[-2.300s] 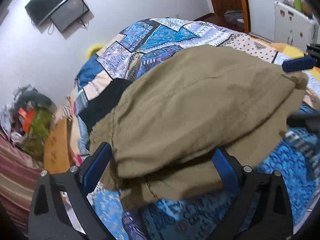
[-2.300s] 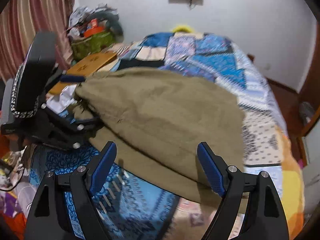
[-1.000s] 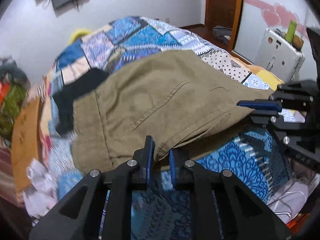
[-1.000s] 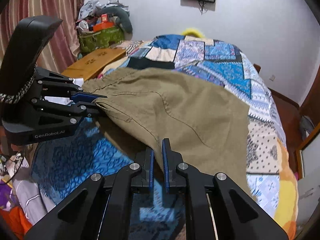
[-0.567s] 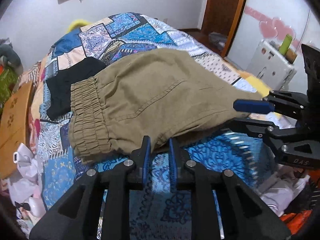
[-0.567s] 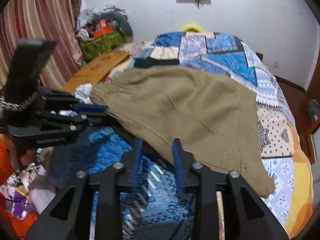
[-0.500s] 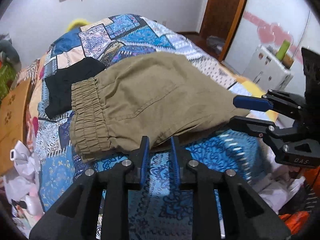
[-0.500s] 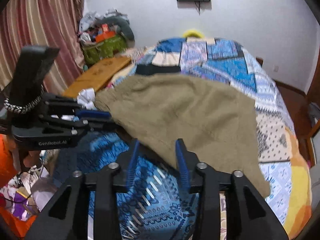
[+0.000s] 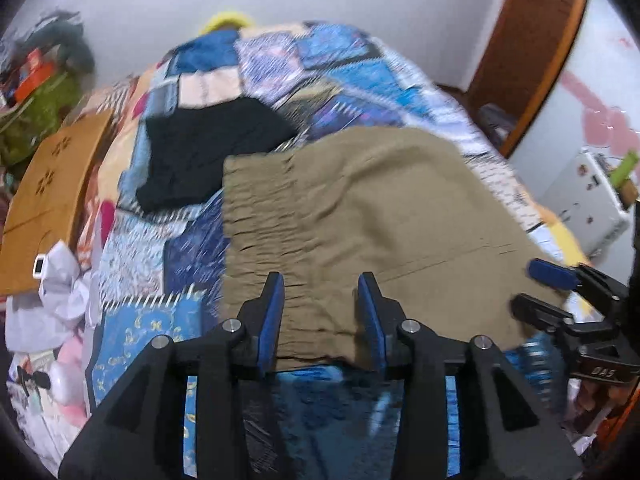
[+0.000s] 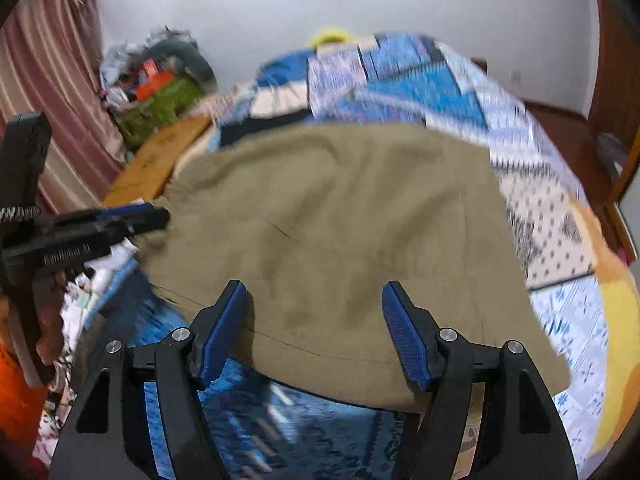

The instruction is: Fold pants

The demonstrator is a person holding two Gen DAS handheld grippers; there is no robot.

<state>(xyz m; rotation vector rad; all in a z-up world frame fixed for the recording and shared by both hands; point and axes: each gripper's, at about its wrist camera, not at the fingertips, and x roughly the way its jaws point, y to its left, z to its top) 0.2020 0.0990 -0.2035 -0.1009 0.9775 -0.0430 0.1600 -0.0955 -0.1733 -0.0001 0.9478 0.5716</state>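
Observation:
The olive-brown pants (image 9: 360,216) lie folded on the patchwork bedspread (image 9: 344,80), elastic waistband toward the left. My left gripper (image 9: 320,312) is open and empty, its blue pads over the near waistband corner. My right gripper (image 10: 314,328) is open wide and empty above the near edge of the pants (image 10: 332,232). The right gripper also shows at the right edge of the left wrist view (image 9: 540,288), and the left gripper at the left of the right wrist view (image 10: 132,216). Both views are motion-blurred.
A black garment (image 9: 200,160) lies on the bed beyond the waistband. A wooden board (image 9: 44,196) and a clothes pile (image 10: 156,76) flank the left side. A white appliance (image 9: 588,200) and a wooden door (image 9: 524,48) stand at the right.
Both grippers were shut on the pants' near edge a second ago; they have opened and let go. The pants now lie flat and both grippers have swung over them.

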